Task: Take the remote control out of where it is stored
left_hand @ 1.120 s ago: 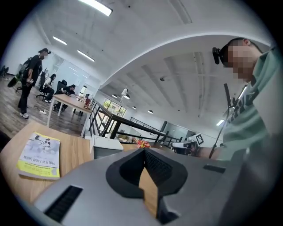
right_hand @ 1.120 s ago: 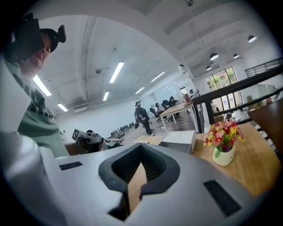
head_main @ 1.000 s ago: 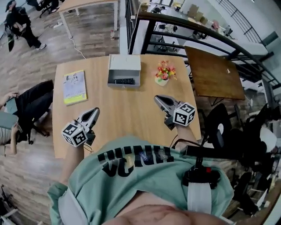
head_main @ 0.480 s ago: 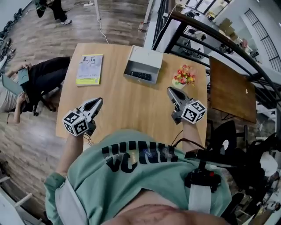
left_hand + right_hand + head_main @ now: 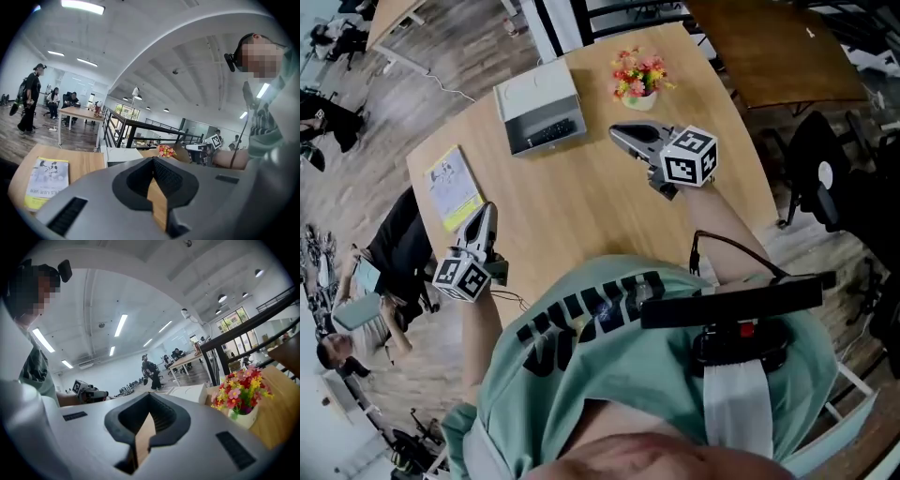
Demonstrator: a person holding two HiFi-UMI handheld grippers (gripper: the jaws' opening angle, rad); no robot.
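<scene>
Left gripper view: the fingers (image 5: 166, 178) of the left gripper (image 5: 152, 160) are clenched tip to tip with nothing between them, aimed across the pale wooden counter (image 5: 86, 160). Right gripper view shows the same. The right gripper (image 5: 150, 397) has its fingers (image 5: 161, 413) pressed together and empty, with a small pot of flowers (image 5: 241, 392) just off to their right.

Seen from the head view, the left gripper sits near the counter's left edge. Its tip points toward a yellow-edged booklet (image 5: 453, 186), and the marker cube and hand trail behind it. The right gripper reaches farther over the counter on an extended forearm, its tip turned toward an open grey box (image 5: 534, 94).

The remote control (image 5: 551, 134) lies in the box's dark open compartment, well apart from both grippers. The booklet's cover carries a cartoon figure, but its print is too small to read. Bold black lettering across the person's green shirt (image 5: 609, 375) appears upside down and cannot be read with certainty.
</scene>
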